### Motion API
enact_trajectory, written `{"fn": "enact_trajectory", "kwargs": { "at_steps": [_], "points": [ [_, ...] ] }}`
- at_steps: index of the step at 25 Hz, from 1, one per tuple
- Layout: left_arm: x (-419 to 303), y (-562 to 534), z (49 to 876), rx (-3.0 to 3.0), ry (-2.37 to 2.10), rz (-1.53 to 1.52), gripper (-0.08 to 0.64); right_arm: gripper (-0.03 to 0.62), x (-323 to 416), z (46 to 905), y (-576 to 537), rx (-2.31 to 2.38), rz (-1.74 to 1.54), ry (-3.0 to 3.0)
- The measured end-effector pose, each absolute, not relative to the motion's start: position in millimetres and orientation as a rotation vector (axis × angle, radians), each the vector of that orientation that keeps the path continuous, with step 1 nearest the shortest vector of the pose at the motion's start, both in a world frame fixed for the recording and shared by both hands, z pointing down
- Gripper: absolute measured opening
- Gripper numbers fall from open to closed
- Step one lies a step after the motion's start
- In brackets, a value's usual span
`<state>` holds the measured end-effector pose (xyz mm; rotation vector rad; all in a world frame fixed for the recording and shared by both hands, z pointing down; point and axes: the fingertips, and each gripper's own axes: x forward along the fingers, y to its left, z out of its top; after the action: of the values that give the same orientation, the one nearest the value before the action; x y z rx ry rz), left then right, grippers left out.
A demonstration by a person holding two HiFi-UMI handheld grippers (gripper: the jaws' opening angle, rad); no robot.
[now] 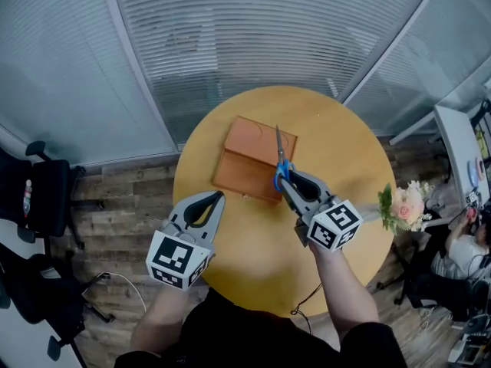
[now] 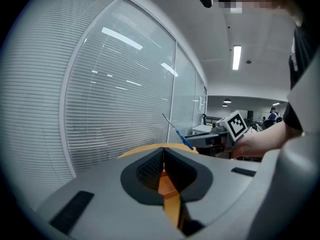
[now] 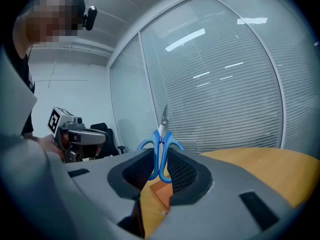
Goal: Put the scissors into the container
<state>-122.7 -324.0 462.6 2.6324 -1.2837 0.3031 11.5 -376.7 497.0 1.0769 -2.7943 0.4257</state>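
In the head view, the person's dark-clothed torso (image 1: 253, 336) sits nearest and is cut off by the bottom edge. The bare left forearm (image 1: 163, 313) and right forearm (image 1: 341, 286) reach forward from it over the round yellow wooden table (image 1: 353, 159). Both hands are hidden under the grippers' bodies. The left gripper (image 1: 219, 197) hangs over the table's near left edge, its tips pressed together and pointing up and to the right. The right gripper (image 1: 283, 178) angles up and to the left and pinches the blue-handled scissors (image 1: 279, 153) by the handles. The steel blades run away from the person across the right part of the flat orange-brown rectangular container (image 1: 247, 159). Whether the scissors touch the container cannot be told here.

In the left gripper view, the left gripper (image 2: 163, 153) has its jaws shut against each other with nothing between them. An orange surface shows through the gap below them. The scissors (image 2: 178, 132) appear small and far off, tilted.

In the right gripper view, the right gripper (image 3: 161, 160) clamps the scissors (image 3: 161, 143) at the handle loops, whose lower parts are hidden between the pads. The blades stand upright and closed. A corner of the container (image 3: 161, 193) shows below the jaws.
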Motion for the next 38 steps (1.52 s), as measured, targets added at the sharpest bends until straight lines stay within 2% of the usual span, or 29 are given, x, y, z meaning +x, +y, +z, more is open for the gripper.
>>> {"fn": "enact_trajectory", "kwargs": {
  "at_steps": [6,22,38],
  "points": [
    [-122.8,-343.6,481.5,2.615,-1.243,0.31,0.012,0.097,-3.2,541.5,-404.9,1.064,0.502,-2.716],
    [-131.8,-347.1,517.7,2.539,-1.235,0.32,0.012,0.097,-25.1,687.7,-413.7,0.8,0.419,-2.337],
    [-146.7,-324.9,521.7,2.495,-1.271,0.319,0.012,0.098,-29.3,752.0,-415.2,0.569,0.379,-1.998]
  ]
}}
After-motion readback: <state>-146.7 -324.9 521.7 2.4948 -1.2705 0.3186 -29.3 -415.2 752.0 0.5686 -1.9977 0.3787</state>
